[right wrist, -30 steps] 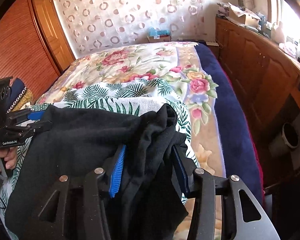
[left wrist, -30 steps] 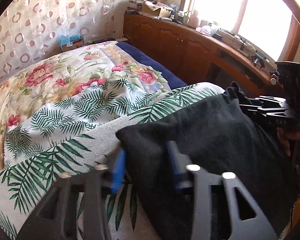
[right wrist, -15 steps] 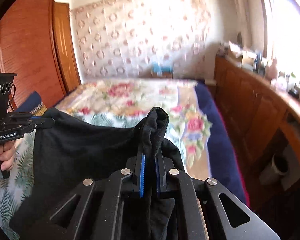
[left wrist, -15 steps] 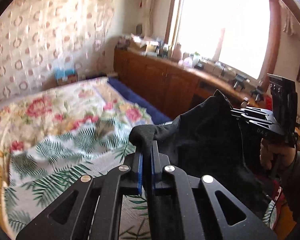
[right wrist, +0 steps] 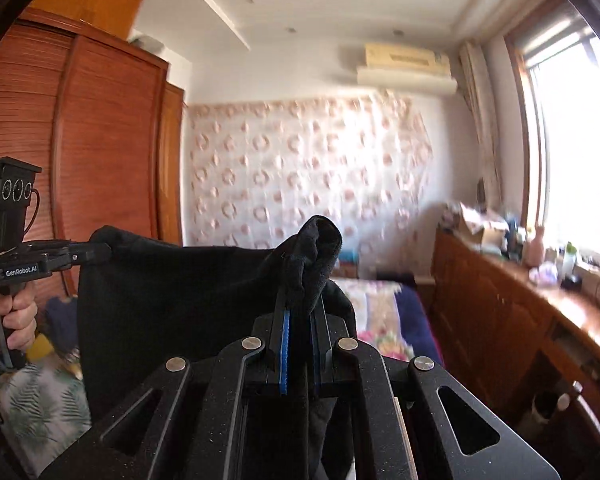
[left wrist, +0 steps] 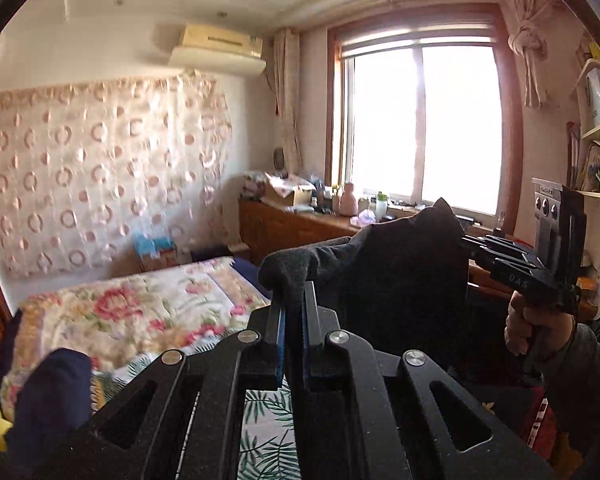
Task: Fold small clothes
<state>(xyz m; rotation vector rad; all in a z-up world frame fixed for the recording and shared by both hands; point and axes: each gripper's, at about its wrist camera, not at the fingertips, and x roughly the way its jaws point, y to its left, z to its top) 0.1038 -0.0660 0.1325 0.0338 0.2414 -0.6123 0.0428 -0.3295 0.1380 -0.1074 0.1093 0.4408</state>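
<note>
Both grippers pinch the black garment [right wrist: 180,288] up in the air above the bed [left wrist: 140,312]: left gripper [left wrist: 293,308] clamped on one corner, right gripper [right wrist: 300,312] on the other. "GenRobot.AI" reads on the left gripper's side.

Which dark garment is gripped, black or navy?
The black garment, shut in both grippers; the navy one lies loose on the bed.

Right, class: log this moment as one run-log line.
left gripper: shut on black garment | right gripper: shut on garment | garment: held above bed
</note>
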